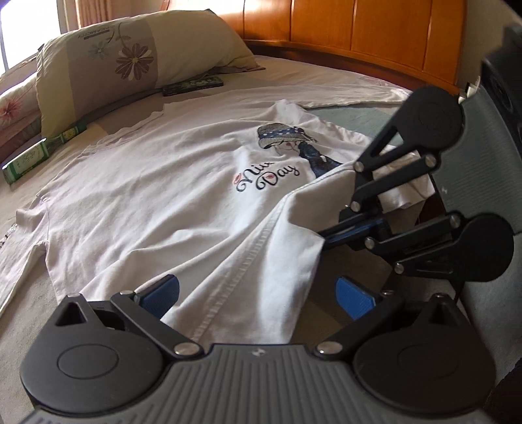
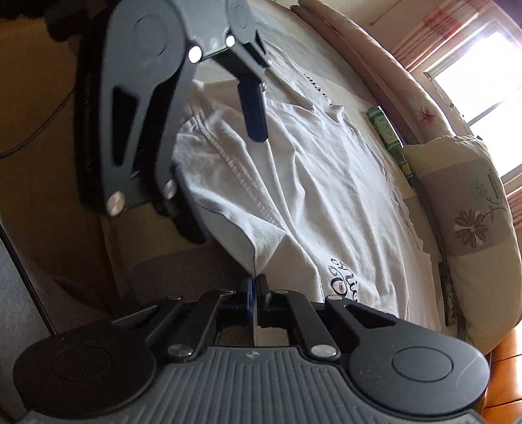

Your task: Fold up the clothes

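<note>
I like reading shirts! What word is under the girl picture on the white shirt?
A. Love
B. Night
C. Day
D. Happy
C: the shirt has curly script ending in "Day" just below the print of a girl in a hat; the first word is partly hidden by a fold.

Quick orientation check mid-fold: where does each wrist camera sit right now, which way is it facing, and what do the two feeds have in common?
Left wrist view: sits on the left gripper at the shirt's hem, facing up the bed toward the floral pillow and wooden headboard; its jaws stand open around the hem, and the right gripper shows pinching the white T-shirt.
Right wrist view: sits on the right gripper, jaws shut on the shirt edge, facing across the bed toward the window; the left gripper shows above.
Shared: T-shirt, pillow, both grippers.
</note>
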Tool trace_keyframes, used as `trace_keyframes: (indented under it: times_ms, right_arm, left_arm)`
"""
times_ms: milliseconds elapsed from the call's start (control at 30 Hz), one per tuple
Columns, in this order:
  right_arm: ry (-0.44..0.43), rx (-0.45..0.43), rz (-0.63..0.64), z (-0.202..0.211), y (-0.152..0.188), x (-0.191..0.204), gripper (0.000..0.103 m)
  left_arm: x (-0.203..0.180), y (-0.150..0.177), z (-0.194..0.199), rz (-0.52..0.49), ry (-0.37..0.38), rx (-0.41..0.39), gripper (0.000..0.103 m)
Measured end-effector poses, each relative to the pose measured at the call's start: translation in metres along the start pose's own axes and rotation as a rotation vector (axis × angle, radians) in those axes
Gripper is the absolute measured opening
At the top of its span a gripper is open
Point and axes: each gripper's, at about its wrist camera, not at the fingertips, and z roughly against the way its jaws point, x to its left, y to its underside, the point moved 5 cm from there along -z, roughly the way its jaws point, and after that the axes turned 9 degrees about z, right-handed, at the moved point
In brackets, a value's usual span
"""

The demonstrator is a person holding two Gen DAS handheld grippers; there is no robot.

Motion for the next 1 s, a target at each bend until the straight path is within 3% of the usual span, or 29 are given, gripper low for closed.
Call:
trace_keyframes:
  times_ms: [133, 333, 400, 433, 467, 533, 567, 700, 833, 900, 1000]
  right_arm:
    - [-0.023, -0.043, -0.092, 0.012, -0.001, -0.015, 0.005]
    - [-0.045, -0.085, -0.18, 0.025, 0.003, -0.025, 0.005]
    - [-0.009, -0.085, -0.183, 0.024, 0.004, -0.024, 0.018]
    - [0.018, -0.084, -0.177, 0.024, 0.004, -0.022, 0.034]
    - [0.054, -0.086, -0.16, 0.023, 0.003, -0.018, 0.057]
    - [0.131, -0.093, -0.118, 0.021, -0.001, -0.009, 0.078]
    - [0.163, -0.089, -0.098, 0.018, -0.003, -0.004, 0.08]
    - [0.299, 0.009, -0.017, -0.003, -0.002, 0.004, 0.078]
    - [0.341, 0.074, -0.049, -0.01, 0.009, -0.006, 0.059]
    - [0.339, 0.07, -0.072, -0.005, 0.013, -0.011, 0.052]
    - [0.315, 0.06, -0.086, 0.001, 0.014, -0.013, 0.037]
  left_arm:
    - [-0.013, -0.001, -0.013, -0.096, -0.091, -0.035, 0.102]
    - [-0.01, -0.001, -0.017, -0.245, -0.318, -0.096, 0.101]
    - [-0.003, -0.003, -0.011, -0.203, -0.321, -0.105, 0.101]
    - [0.001, -0.005, -0.008, -0.174, -0.316, -0.109, 0.101]
    - [0.006, -0.006, -0.005, -0.145, -0.31, -0.112, 0.101]
    - [0.012, -0.01, 0.001, -0.101, -0.309, -0.128, 0.101]
    - [0.014, -0.012, 0.003, -0.087, -0.308, -0.134, 0.101]
    - [0.015, -0.012, 0.007, -0.089, -0.304, -0.143, 0.101]
    - [-0.001, 0.005, 0.006, -0.235, -0.322, -0.125, 0.097]
    - [-0.009, 0.013, 0.005, -0.308, -0.33, -0.116, 0.089]
    - [-0.021, 0.026, 0.005, -0.417, -0.342, -0.102, 0.06]
